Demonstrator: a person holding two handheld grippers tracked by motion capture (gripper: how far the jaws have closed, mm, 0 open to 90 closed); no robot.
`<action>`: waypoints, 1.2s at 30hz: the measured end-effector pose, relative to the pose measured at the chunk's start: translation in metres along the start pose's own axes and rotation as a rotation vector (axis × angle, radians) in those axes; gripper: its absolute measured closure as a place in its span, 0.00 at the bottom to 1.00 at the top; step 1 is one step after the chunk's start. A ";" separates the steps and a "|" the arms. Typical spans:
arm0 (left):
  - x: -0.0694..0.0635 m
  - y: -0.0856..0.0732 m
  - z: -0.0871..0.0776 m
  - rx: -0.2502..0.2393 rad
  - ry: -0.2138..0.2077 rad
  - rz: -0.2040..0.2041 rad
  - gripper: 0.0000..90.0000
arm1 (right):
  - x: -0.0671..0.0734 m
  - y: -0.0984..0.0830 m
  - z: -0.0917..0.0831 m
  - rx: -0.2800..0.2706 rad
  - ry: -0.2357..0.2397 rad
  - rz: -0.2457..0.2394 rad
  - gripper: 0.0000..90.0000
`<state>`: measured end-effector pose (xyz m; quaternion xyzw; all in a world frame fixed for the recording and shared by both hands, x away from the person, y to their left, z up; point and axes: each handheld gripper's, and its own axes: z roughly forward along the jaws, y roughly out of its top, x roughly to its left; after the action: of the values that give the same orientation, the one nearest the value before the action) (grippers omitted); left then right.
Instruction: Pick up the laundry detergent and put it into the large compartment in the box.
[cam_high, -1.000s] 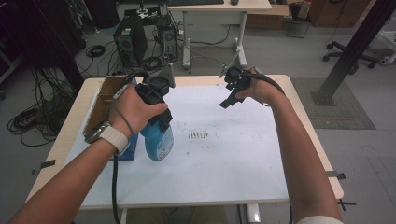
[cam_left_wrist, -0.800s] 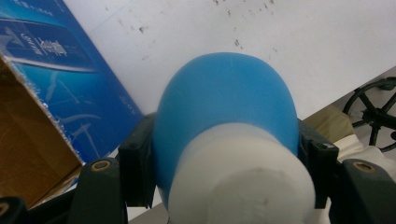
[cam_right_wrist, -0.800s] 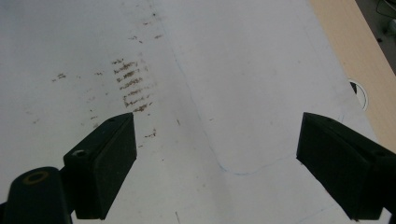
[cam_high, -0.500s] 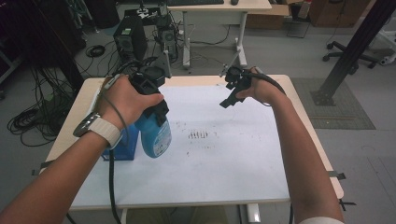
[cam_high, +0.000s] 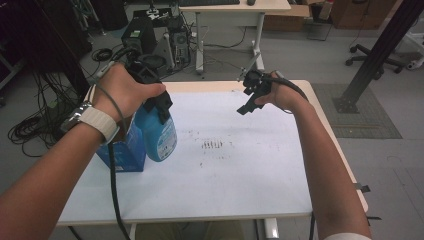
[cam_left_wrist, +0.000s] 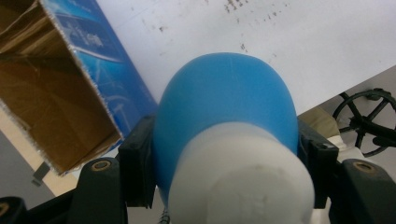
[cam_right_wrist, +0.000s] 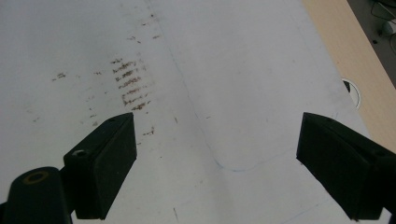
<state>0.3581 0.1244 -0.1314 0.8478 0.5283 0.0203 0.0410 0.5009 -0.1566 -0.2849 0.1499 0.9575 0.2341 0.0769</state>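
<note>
In the high view the left claw (cam_high: 155, 102) sits at the upper left of the frame, pinching a blue bottle (cam_high: 159, 132) by its neck. The bottle hangs tilted below the hand, its base toward the middle left of the frame, just beside an open blue cardboard box (cam_high: 122, 152) that stands on the white worktop (cam_high: 225, 185). Whether the bottle's base touches the worktop cannot be told.

In the left gripper view the pads (cam_left_wrist: 137, 168) press on either side of the bottle (cam_left_wrist: 226, 112) just under its white cap (cam_left_wrist: 243, 182), which fills the lower middle of the frame. The box (cam_left_wrist: 70, 93), brown inside, lies at the upper left, close to the bottle.

The right claw (cam_high: 252, 97) hovers at the upper middle of the high view, well apart from the bottle. In the right gripper view its jaws are spread wide with nothing between them, above the worktop (cam_right_wrist: 224, 70) and a patch of brown smudges (cam_right_wrist: 130, 84) at the upper left.
</note>
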 end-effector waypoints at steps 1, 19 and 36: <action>0.001 0.000 -0.001 0.000 0.002 -0.003 0.41 | 0.000 0.000 0.000 0.001 0.001 -0.001 0.14; 0.034 0.001 -0.028 -0.018 0.024 -0.102 0.41 | -0.004 0.000 0.002 -0.006 0.002 0.005 0.14; 0.057 0.000 -0.052 -0.044 0.041 -0.190 0.41 | -0.008 0.000 0.005 -0.011 0.006 0.012 0.14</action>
<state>0.3798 0.1780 -0.0804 0.7923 0.6064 0.0455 0.0506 0.5092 -0.1569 -0.2890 0.1547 0.9555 0.2401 0.0735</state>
